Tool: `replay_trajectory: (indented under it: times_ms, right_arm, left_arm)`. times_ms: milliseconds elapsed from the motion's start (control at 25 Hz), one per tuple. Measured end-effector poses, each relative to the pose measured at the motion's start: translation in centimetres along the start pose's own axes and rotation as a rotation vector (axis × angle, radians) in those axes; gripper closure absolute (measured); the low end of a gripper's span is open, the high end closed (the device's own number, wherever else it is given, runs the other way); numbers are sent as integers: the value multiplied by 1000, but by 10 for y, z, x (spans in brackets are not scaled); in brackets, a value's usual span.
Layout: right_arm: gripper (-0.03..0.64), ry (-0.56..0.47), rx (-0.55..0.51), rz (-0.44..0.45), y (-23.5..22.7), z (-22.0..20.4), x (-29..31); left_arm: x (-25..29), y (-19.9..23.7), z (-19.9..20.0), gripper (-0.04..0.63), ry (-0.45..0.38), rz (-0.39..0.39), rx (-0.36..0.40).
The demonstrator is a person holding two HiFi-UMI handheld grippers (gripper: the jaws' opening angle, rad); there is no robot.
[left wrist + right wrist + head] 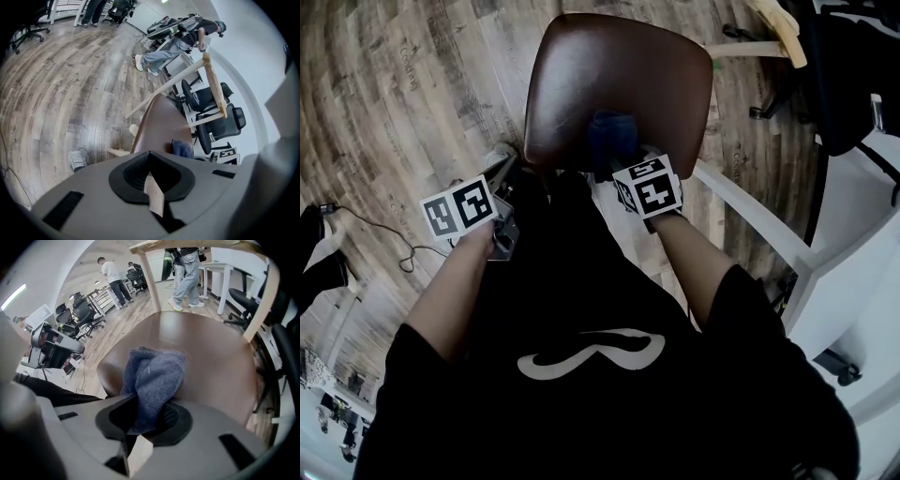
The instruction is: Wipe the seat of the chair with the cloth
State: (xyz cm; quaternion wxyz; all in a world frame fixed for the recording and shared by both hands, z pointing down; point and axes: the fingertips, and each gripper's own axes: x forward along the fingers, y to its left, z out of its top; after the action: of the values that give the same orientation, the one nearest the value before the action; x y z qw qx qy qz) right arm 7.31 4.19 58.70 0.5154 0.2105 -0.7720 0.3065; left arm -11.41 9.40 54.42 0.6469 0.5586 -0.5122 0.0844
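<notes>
Right now my right gripper point(146, 420) is clamped on the blue cloth point(154, 376), at the near edge of the brown chair seat point(619, 75); my left gripper point(150, 171) hangs empty, jaws together, off the seat's near-left corner.

The brown seat point(619, 75) is kept bare beyond the cloth point(609, 131), so free room is offered toward its far edge. The far right corner is bounded by the wooden back frame point(780, 30), and the right side is hemmed by a white desk point(862, 234). Open floor point(403, 103) is found to the left.
</notes>
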Motion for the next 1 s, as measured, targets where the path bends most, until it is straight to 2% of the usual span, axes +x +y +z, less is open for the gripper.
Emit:
replay_trajectory:
  times_ms: [600, 760, 1000]
  right_arm:
    - [529, 29, 183, -204, -109, -79, -50]
    - [528, 43, 267, -212, -128, -98, -58]
    - [526, 47, 263, -204, -143, -109, -50]
  left_arm:
    - [18, -35, 5, 581, 54, -12, 67]
    - [16, -48, 7, 581, 54, -20, 84]
    - [11, -56, 7, 581, 39, -24, 66]
